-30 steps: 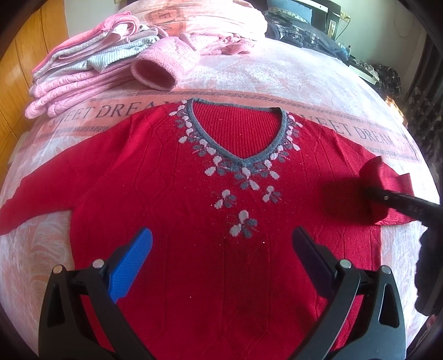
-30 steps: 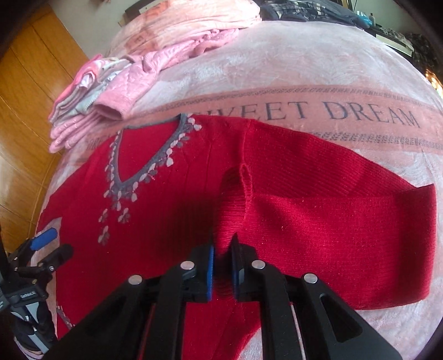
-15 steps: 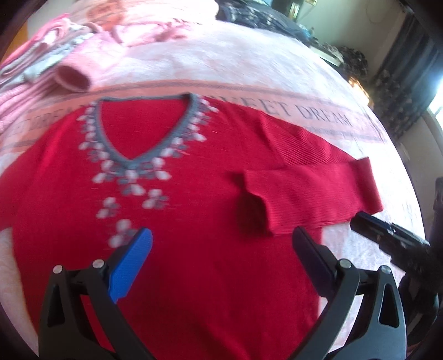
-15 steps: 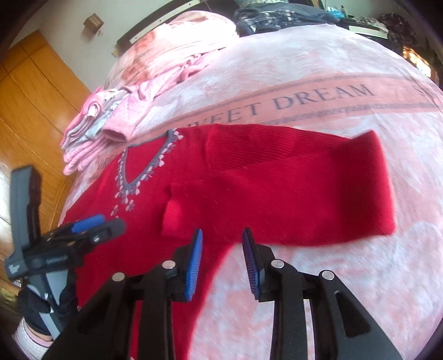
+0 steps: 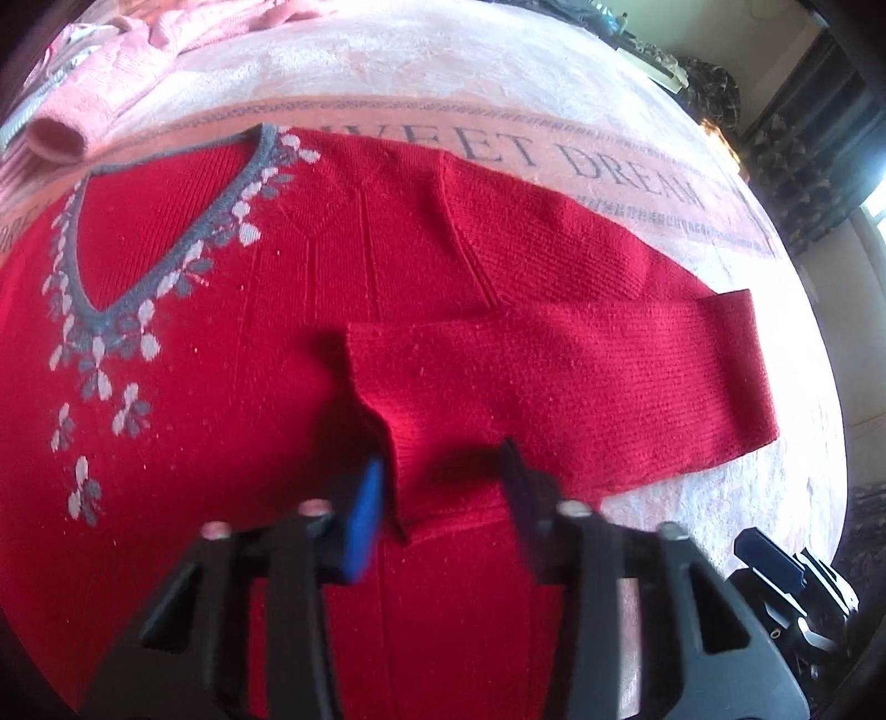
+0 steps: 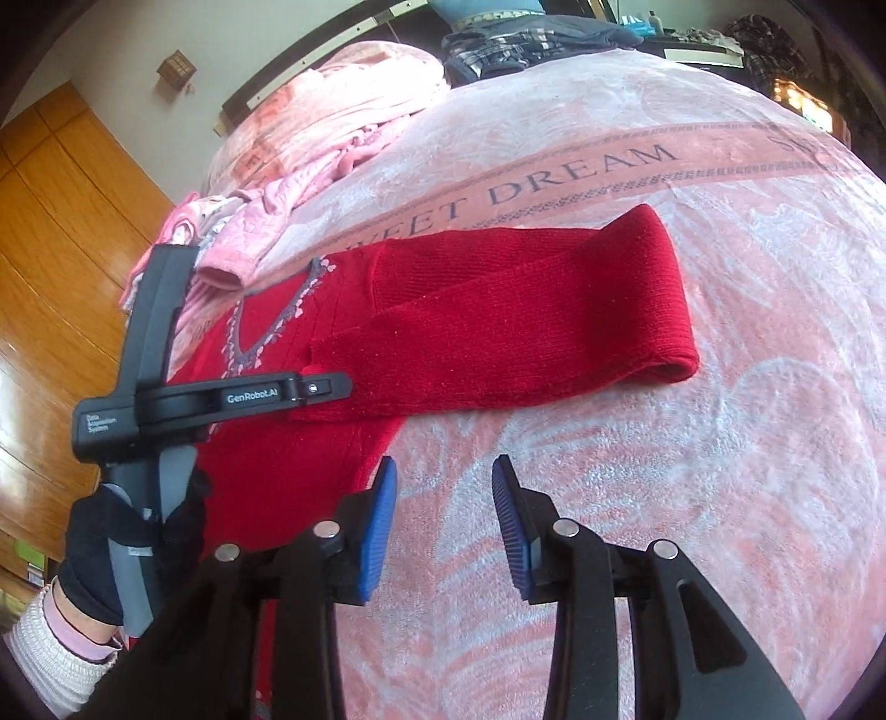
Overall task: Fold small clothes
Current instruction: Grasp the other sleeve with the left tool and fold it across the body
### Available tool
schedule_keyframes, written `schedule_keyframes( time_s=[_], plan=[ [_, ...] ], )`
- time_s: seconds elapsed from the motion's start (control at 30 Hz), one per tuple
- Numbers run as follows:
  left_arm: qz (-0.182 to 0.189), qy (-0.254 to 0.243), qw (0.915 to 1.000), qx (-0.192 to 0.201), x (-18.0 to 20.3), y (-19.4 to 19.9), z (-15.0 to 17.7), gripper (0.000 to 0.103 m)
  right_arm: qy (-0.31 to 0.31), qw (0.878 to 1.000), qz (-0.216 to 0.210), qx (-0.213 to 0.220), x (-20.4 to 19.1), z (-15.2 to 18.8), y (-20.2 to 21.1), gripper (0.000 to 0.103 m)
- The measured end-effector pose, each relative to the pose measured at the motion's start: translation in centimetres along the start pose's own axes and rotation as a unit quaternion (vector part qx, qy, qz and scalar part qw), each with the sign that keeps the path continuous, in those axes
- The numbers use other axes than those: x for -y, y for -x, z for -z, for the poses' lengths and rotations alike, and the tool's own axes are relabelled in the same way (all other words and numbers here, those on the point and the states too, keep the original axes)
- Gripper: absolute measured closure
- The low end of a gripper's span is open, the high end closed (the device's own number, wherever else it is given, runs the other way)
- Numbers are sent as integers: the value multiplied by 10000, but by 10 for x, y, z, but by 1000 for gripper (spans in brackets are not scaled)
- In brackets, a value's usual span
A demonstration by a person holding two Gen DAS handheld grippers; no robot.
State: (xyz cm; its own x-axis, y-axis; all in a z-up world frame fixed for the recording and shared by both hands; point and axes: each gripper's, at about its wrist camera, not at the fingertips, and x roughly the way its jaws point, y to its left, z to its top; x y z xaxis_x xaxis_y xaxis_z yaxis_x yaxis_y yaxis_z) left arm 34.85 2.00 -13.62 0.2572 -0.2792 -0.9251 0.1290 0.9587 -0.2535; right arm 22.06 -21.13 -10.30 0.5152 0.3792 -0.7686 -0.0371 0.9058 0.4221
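Note:
A red sweater with a grey V-neck and flower trim lies flat on the bed. Its sleeve is folded back across the body, and the cuff ends near the chest. My left gripper is low over that cuff, open but narrowed, with the cuff edge between its fingers. In the right wrist view the left gripper touches the cuff, held by a gloved hand. My right gripper is open and empty over the blanket, just right of the sweater's side edge.
A pink blanket printed "SWEET DREAM" covers the bed. A heap of pink clothes lies at the far left, with one pink cuff near the collar. Dark clothes sit at the head end. Wooden cupboards stand at the left.
My right gripper let go of the sleeve cuff and backed off to the right. My left gripper moved across to the cuff and its fingers came closer together.

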Motion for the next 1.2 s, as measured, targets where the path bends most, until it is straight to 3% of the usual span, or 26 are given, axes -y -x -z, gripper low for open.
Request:
schedule_keyframes(
  time_s=[0.07,0.33,0.53,0.7,1.2],
  plan=[
    [64,67,9999,113,-1,6,-1,100,-26,10000,-4,20,1,1,1,64],
    [545,140,9960,690,-13,50,-3,101,-155,9998,82,23,4,3,-1,63],
    [279,312,9930,1108,-44,84,-4,101,-144,9997,194,6,2,3,-3,63],
    [-207,484,9870,1521,-96,131,-4,101,-143,9996,225,22,-2,0,-5,63],
    [-1148,1322,9657,1918,-237,189,-6,101,102,9998,164,-53,-34,-17,-23,63]
  ],
)
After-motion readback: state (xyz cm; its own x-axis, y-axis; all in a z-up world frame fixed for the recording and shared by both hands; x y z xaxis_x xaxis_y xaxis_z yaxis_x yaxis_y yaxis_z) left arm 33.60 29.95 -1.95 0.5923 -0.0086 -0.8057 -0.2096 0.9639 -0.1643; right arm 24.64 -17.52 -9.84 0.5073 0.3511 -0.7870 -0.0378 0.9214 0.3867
